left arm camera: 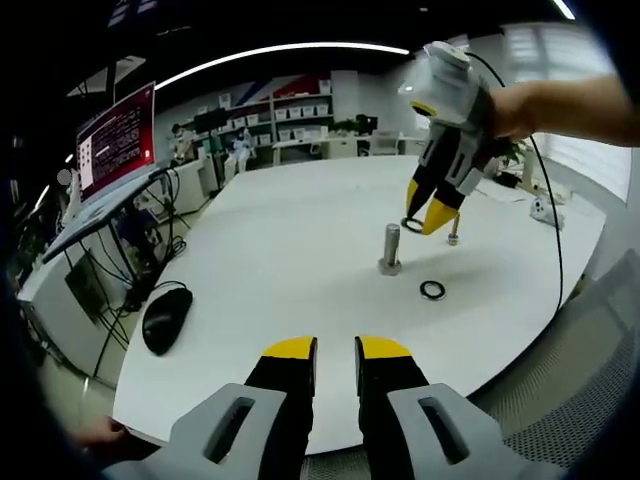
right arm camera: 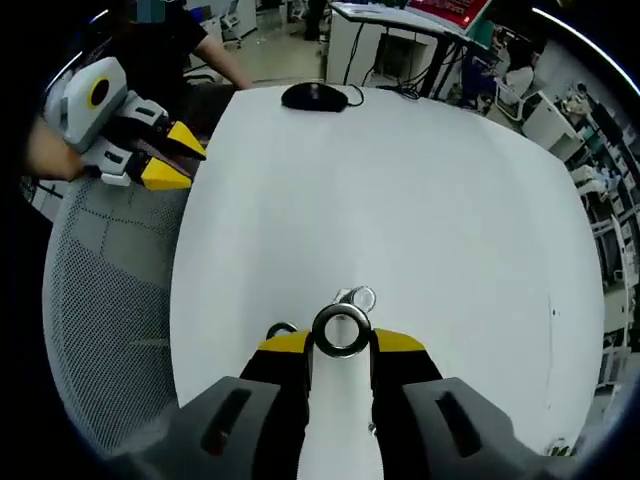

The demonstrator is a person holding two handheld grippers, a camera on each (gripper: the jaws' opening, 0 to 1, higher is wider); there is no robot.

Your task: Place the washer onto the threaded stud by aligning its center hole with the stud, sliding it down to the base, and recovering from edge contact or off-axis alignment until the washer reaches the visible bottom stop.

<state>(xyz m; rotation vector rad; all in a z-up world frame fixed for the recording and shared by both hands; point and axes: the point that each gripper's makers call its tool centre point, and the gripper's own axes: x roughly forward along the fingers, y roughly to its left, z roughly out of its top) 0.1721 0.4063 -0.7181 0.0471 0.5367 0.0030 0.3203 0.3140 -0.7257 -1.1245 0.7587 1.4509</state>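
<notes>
My right gripper [right arm camera: 341, 345] is shut on a metal washer [right arm camera: 341, 330], held flat between its yellow tips. Just beyond the washer shows the top of the threaded stud [right arm camera: 358, 297]. In the left gripper view the stud [left arm camera: 390, 245] stands upright on its round base on the white table [left arm camera: 280, 240]. There the right gripper [left arm camera: 420, 222] hangs just above and to the right of the stud's top, with the washer [left arm camera: 412, 224] at its tips, not over the stud. My left gripper [left arm camera: 337, 352] hovers at the table's near edge, jaws slightly open and empty.
A second black washer [left arm camera: 432, 290] lies on the table near the stud's base. A small bolt [left arm camera: 453, 236] stands behind it. A black mouse [left arm camera: 165, 318] sits at the left edge, a monitor [left arm camera: 115, 145] beyond. A mesh chair [right arm camera: 110, 300] stands beside the table, near the left gripper [right arm camera: 172, 156].
</notes>
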